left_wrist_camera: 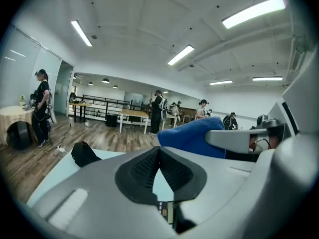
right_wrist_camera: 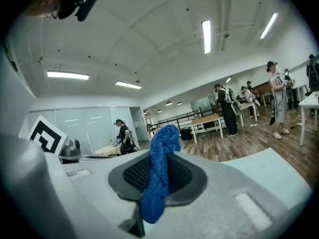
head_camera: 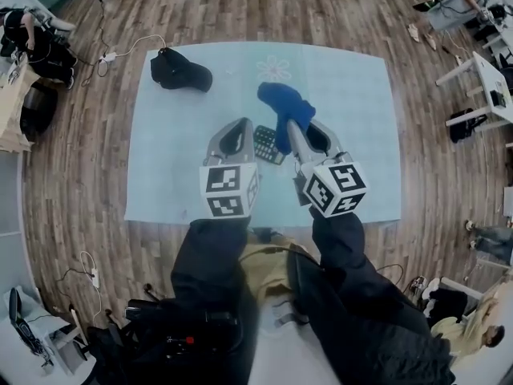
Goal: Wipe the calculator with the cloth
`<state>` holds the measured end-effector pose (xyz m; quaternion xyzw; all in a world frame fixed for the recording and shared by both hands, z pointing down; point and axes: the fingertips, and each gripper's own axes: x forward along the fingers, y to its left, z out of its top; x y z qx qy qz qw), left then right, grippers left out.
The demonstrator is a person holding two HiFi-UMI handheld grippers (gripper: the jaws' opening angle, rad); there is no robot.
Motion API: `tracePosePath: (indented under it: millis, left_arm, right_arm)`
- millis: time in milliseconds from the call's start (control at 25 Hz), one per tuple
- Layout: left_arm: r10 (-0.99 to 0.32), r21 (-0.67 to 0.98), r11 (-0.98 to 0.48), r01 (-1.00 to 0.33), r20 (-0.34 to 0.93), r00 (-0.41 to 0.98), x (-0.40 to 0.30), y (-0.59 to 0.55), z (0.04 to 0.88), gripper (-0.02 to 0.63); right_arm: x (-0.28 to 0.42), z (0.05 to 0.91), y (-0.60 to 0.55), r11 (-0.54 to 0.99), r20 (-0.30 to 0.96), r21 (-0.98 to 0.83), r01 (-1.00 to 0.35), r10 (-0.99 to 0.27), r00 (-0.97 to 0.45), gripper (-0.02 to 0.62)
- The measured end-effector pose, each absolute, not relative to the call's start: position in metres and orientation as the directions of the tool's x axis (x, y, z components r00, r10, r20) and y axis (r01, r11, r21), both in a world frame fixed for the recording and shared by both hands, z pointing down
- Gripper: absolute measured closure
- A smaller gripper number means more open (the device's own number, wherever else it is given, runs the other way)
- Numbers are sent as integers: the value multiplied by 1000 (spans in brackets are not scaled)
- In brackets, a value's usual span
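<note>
Step in hand, as judged: cloth [head_camera: 282, 103] brought up to calculator [head_camera: 267, 144]; wiping contact not confirmed.

Right gripper [head_camera: 293, 129] is clamped on the blue cloth. In the right gripper view, 1 twisted fold is pinched between the 2 pads, with ends left free above and below.

Left gripper [head_camera: 239, 127] is closed, pads met at the tips and nothing seen pinched. Calculator keys are glimpsed low in the gap beneath it. Whether the calculator is pressed down cannot be told.

The calculator is located on the pale blue table [head_camera: 353, 119], between the 2 grippers and just beside the left one. A black cap [head_camera: 180, 70] lies well apart.

Next move, as judged: the free cloth end is to be laid onto the key face and drawn across. The calculator should be steadied so it is not pushed along.
</note>
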<state>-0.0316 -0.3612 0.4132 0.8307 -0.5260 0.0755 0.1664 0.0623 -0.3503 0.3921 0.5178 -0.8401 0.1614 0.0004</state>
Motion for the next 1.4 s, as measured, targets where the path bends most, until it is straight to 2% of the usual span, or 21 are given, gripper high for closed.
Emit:
tracePosePath:
  millis: [560, 920, 1400]
  left_arm:
    - [-874, 105, -466, -879, 98, 475, -3, -365, 306, 607]
    - [-872, 64, -484, -872, 41, 487, 7, -367, 280, 607]
    - [-871, 47, -490, -871, 17, 491, 8, -377, 272, 607]
  right_arm:
    - [96, 293, -336, 351, -17, -165, -922, -935, -353, 546]
    - [106, 265, -335, 315, -64, -83, -945, -948, -310, 546]
    - [103, 254, -343, 326, -82, -67, -943, -944, -320, 548]
